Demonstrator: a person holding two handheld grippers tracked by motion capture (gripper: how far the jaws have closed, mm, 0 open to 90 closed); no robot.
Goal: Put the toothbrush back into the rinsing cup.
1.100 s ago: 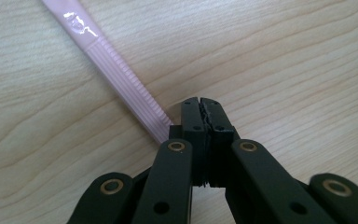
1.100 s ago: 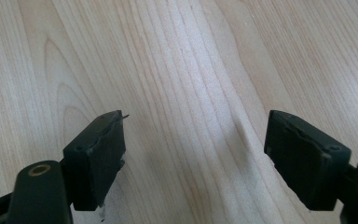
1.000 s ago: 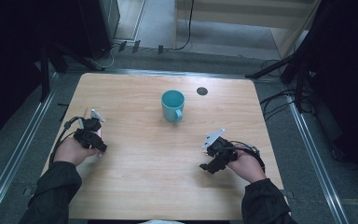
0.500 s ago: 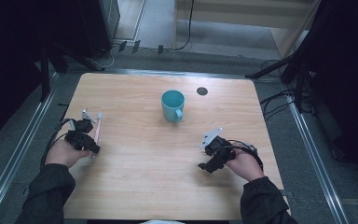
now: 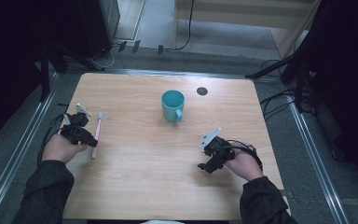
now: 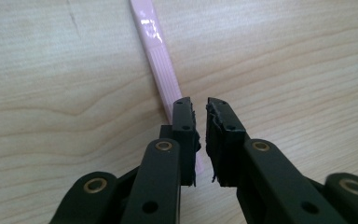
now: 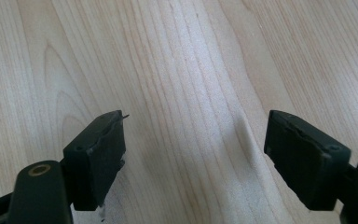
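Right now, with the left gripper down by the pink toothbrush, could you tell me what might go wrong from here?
1. The left gripper has its jaws nearly closed and the pink toothbrush lies beside them, under one jaw, not between; closing now would likely miss or push it.
2. The toothbrush is thin and flat on the table, so the jaws may scrape the wood.
3. Carrying it across might knock the teal mug.

Dark sleeves, black jaws, brass rivets, grey plates, black cables
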